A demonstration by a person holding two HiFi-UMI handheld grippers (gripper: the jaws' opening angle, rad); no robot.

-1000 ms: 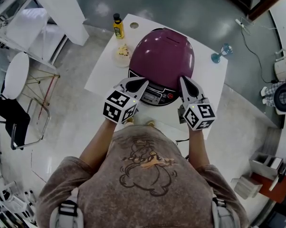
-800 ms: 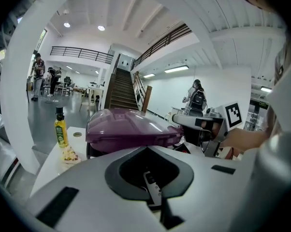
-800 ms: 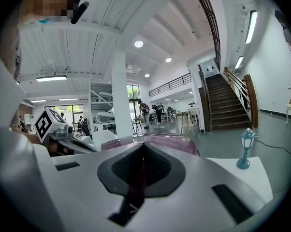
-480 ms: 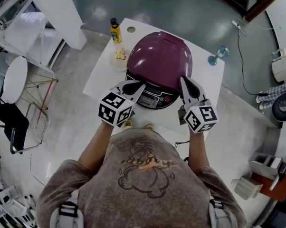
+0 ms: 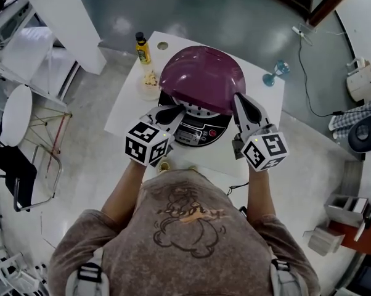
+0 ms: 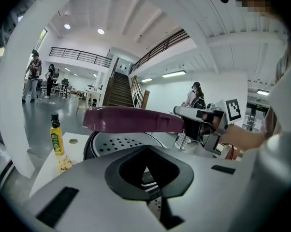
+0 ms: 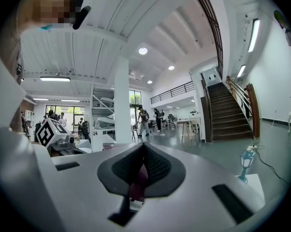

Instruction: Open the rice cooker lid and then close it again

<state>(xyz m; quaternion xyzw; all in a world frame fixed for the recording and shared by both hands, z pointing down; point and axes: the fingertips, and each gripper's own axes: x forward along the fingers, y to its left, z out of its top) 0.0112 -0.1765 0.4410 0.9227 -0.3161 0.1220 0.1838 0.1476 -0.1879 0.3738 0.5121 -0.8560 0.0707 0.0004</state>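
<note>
1. The rice cooker (image 5: 196,127) is sitting on the white tabletop (image 5: 265,113), with its purple lid (image 5: 201,79) standing partly raised, front edge off the body.
2. The right gripper (image 5: 239,99) is pinching the lid's front rim, its fingers clenched on it.
3. The left gripper (image 5: 175,111) is hanging over the cooker's front control panel, fingers clenched together and grasping nothing.
4. A yellow bottle (image 5: 141,48) is standing near the tabletop's far left corner.
</note>
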